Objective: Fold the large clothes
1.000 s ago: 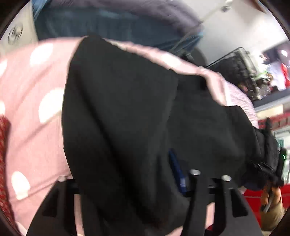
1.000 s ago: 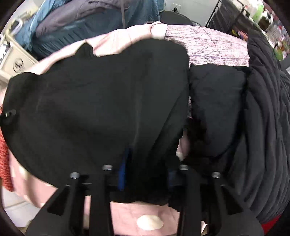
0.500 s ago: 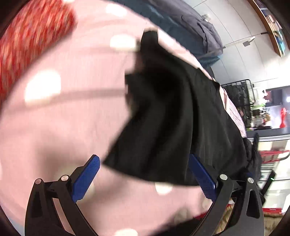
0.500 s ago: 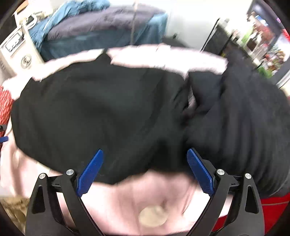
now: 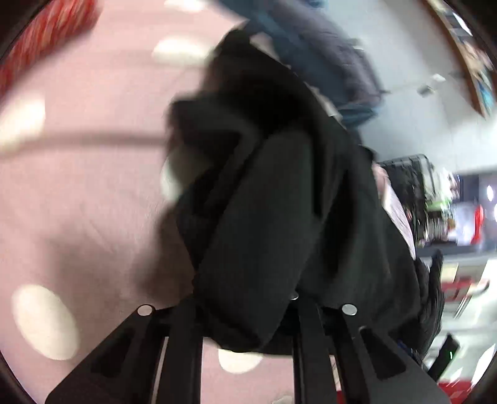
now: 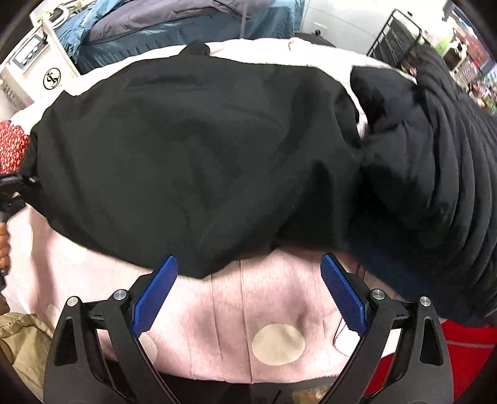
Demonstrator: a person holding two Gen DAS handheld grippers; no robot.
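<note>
A large black garment [image 6: 192,161] lies spread on a pink blanket with pale dots [image 6: 273,304]. My right gripper [image 6: 248,289] is open and empty, just off the garment's near edge, its blue pads [image 6: 155,292] over the blanket. In the left wrist view my left gripper [image 5: 245,314] is shut on a bunched fold of the black garment [image 5: 261,236], lifted a little above the pink blanket [image 5: 77,192]. The fold hides its pads. The left gripper also shows at the left edge of the right wrist view [image 6: 12,186].
A heap of dark quilted clothing [image 6: 435,161] lies on the right of the blanket. A red patterned cloth [image 6: 11,146] sits at the left. A white appliance [image 6: 40,68], blue bedding [image 6: 186,21] and a black wire rack [image 6: 394,40] stand behind.
Both grippers opened and let go of the garment half a second ago. Since then my left gripper has shut on a fold at its left edge. My right gripper stays open.
</note>
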